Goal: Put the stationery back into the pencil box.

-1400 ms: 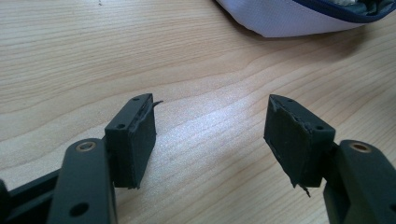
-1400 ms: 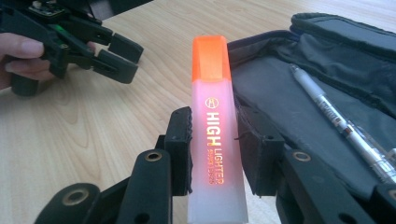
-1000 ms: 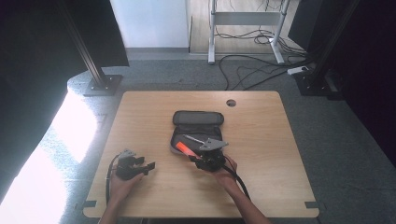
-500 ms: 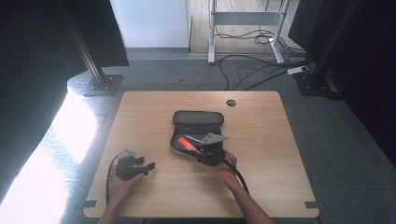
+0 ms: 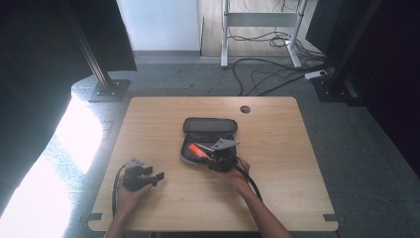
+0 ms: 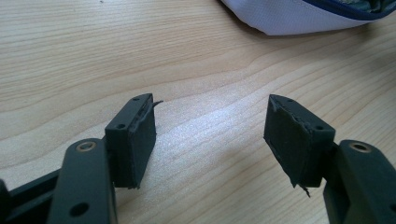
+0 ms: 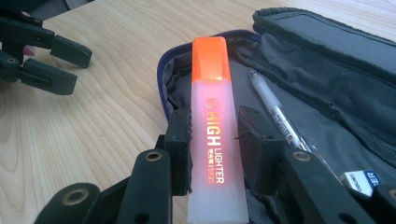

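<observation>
An orange highlighter [image 7: 212,140] with a translucent body and bright orange cap stands lengthwise at the centre of the right gripper view, cap toward the top, over the open dark pencil case [image 7: 327,70] at right.

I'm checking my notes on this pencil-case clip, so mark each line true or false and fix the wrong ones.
1. The right gripper holds an orange highlighter. True.
2. The pencil case is zipped shut. False: it lies open.
3. The left gripper grips a pen. False: its jaws are open over bare table.
4. A white pen lies inside the case. True.
</observation>
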The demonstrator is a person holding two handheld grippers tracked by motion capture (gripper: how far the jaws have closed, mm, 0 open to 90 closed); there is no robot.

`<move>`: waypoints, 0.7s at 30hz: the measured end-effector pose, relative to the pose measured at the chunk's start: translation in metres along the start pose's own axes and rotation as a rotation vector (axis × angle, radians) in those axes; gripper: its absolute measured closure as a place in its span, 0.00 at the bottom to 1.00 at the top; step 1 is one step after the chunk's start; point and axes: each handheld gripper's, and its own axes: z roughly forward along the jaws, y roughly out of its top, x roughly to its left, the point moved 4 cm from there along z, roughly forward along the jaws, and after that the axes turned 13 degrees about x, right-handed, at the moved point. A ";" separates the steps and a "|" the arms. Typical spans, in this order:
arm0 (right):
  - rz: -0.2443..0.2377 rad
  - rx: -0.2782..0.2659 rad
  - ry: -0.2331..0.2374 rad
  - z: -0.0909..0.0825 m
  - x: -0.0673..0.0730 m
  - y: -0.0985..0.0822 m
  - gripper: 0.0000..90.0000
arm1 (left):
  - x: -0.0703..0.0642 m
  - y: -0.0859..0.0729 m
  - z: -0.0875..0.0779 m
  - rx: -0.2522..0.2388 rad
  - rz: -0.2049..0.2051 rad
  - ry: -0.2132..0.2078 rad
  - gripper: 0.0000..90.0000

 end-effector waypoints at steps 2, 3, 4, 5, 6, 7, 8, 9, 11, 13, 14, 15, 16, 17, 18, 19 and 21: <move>-0.003 0.000 0.001 0.001 -0.001 0.001 0.73 | 0.000 0.000 0.000 0.000 0.000 0.000 0.38; -0.002 0.002 0.001 0.002 -0.001 0.002 0.73 | 0.000 0.000 0.000 -0.001 0.000 0.000 0.38; -0.003 0.004 0.002 0.002 -0.002 0.002 0.73 | 0.000 0.000 0.000 0.000 0.000 0.000 0.38; -0.002 0.008 0.005 0.003 -0.003 0.003 0.73 | 0.000 0.000 0.000 0.000 0.000 -0.001 0.38; 0.001 0.010 0.003 0.004 -0.005 0.003 0.73 | 0.000 0.000 0.000 0.000 0.001 -0.001 0.38; 0.003 0.012 0.002 0.005 -0.006 0.004 0.72 | 0.000 0.000 0.000 0.001 0.000 -0.001 0.38; 0.001 0.013 -0.001 0.006 -0.007 0.004 0.73 | 0.000 0.000 0.000 0.000 0.000 -0.001 0.38; 0.002 0.016 -0.002 0.007 -0.007 0.004 0.73 | 0.000 0.000 0.000 0.000 0.000 0.000 0.38; 0.003 0.025 -0.001 0.010 -0.009 0.004 0.73 | 0.001 0.000 0.000 0.000 -0.001 0.000 0.38; 0.001 0.027 -0.004 0.012 -0.010 0.004 0.73 | 0.001 0.000 0.000 0.000 -0.001 0.000 0.38; 0.002 0.029 -0.004 0.012 -0.010 0.004 0.73 | 0.001 0.000 0.000 0.000 -0.001 0.001 0.38; 0.003 0.031 -0.003 0.013 -0.010 0.004 0.73 | 0.001 0.000 0.000 0.000 -0.001 0.001 0.38; 0.000 0.029 -0.004 0.014 -0.010 0.005 0.73 | 0.001 0.000 0.000 0.000 -0.001 0.001 0.38; 0.001 0.030 -0.003 0.014 -0.010 0.005 0.73 | 0.001 0.000 0.000 0.000 -0.001 0.000 0.38; 0.000 0.030 -0.003 0.015 -0.010 0.006 0.73 | 0.001 0.000 0.000 0.000 -0.001 0.000 0.38; -0.001 0.030 -0.001 0.015 -0.010 0.007 0.73 | 0.001 0.000 0.000 0.000 -0.001 0.000 0.38; -0.004 0.031 0.000 0.016 -0.010 0.008 0.72 | 0.001 0.000 0.000 0.000 -0.001 0.000 0.38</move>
